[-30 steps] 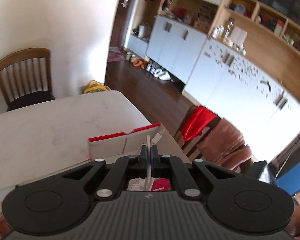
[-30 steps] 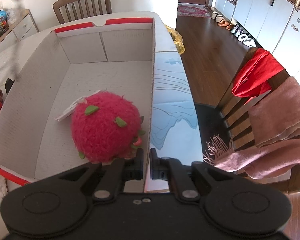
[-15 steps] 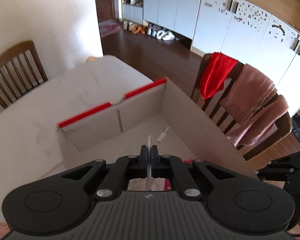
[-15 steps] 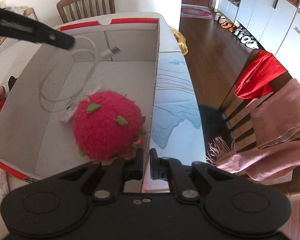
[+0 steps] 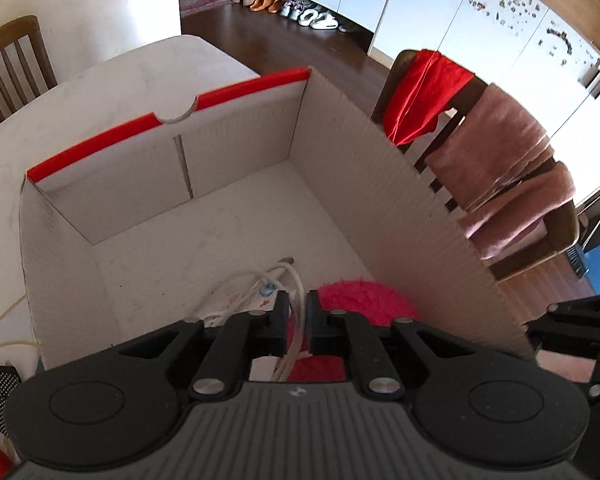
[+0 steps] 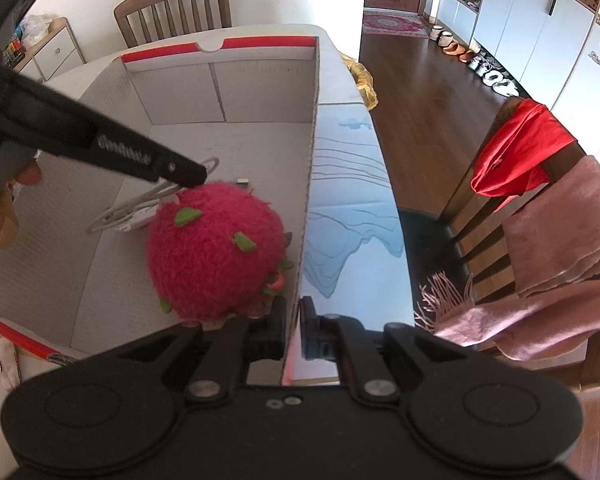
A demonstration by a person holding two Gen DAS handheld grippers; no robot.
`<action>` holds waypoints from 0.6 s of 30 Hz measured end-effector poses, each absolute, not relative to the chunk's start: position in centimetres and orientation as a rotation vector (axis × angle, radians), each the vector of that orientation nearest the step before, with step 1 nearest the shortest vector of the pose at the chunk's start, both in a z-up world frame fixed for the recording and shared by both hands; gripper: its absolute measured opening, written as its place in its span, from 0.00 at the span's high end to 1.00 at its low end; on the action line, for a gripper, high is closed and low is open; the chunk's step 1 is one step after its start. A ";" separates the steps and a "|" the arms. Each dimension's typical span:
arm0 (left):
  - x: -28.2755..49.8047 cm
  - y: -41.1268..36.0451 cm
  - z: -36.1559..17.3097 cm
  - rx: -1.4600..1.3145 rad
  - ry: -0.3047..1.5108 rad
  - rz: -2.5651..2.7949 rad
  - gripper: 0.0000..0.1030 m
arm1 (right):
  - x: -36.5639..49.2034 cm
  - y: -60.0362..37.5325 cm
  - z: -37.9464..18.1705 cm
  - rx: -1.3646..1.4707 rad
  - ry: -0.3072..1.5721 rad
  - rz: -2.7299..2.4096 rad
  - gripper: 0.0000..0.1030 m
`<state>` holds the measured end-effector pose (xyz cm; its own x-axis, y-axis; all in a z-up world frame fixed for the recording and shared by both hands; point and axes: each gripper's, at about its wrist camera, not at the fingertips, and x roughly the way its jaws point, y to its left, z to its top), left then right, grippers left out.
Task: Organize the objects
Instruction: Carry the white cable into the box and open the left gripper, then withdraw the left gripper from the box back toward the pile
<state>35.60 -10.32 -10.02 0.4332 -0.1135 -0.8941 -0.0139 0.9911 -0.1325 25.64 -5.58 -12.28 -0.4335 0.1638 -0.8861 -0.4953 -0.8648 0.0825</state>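
A white cardboard box with red rims stands open on the table. Inside it lies a fluffy red plush fruit with green leaf bits, near the right wall. A white cable lies coiled on the box floor just left of the plush. My left gripper is low inside the box and its jaws are opening. Strands of the cable still run through the gap between them. My right gripper is shut on the top edge of the box's right wall.
A blue-patterned sheet lies on the table right of the box. Beside the table stands a chair draped with a red cloth and pink towels. Another wooden chair stands behind the table.
My left gripper came down into the box with the cable, which now rests on the floor beside the plush. Its jaws have parted a little. The right gripper has not moved.
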 end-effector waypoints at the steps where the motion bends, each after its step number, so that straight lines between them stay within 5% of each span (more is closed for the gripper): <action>1: 35.5 -10.3 -10.1 -0.126 1.122 -0.058 0.86 | 25.6 -5.6 -12.3 -1.382 0.470 2.323 0.94; 4: 35.1 -9.8 -10.1 -0.125 1.120 -0.039 0.75 | 25.6 -5.8 -12.3 -1.386 0.464 2.328 0.94; 14: 32.8 -9.7 -6.9 -0.150 1.062 -0.066 0.69 | 25.7 -5.9 -12.2 -1.403 0.438 2.345 0.94; 18: 30.8 -9.2 -4.5 -0.148 1.010 -0.052 0.54 | 25.7 -5.9 -12.2 -1.425 0.411 2.370 0.94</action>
<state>30.77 -9.24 -4.49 0.5316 -0.1117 -0.8396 -0.0248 0.9888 -0.1473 25.72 -5.91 -12.18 -0.4366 0.1419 -0.8884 -0.4325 -0.8990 0.0690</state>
